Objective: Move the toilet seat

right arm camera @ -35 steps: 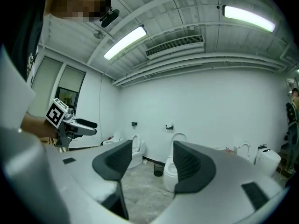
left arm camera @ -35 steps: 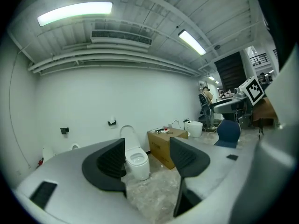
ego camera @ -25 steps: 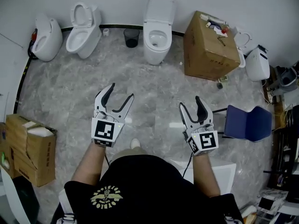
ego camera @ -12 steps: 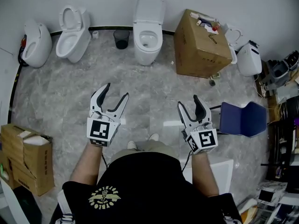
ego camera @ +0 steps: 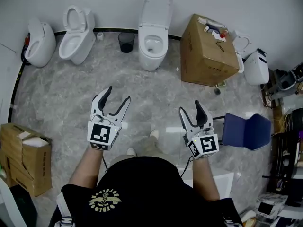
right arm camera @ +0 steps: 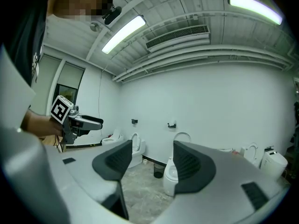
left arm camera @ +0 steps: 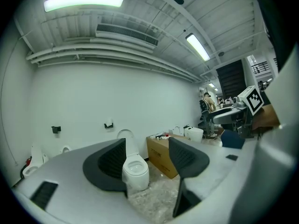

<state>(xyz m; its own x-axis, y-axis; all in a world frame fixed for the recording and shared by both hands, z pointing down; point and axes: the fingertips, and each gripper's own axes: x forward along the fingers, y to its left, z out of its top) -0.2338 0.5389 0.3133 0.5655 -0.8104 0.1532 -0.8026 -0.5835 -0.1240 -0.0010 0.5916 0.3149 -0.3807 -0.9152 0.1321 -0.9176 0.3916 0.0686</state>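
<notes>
Shoe (ego camera: 154, 134) stepped forward since earlier. Left gripper (ego camera: 119, 93) and right gripper (ego camera: 190, 106) both gape, empty. Toilet seat (ego camera: 157, 9) at 12 o'clock: glossy white oval, raised. Veined grey floor (ego camera: 71, 93).

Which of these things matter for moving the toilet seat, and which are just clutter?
Job: middle toilet, probably, dead ahead; left gripper and right gripper, both open, empty.
Clutter: black bin, cardboard box, blue chair, left toilet.

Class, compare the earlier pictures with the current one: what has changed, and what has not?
The person's shoe has stepped forward toward the middle toilet. Nothing was grasped or released: the left gripper and right gripper stay open, empty, held out ahead.
</notes>
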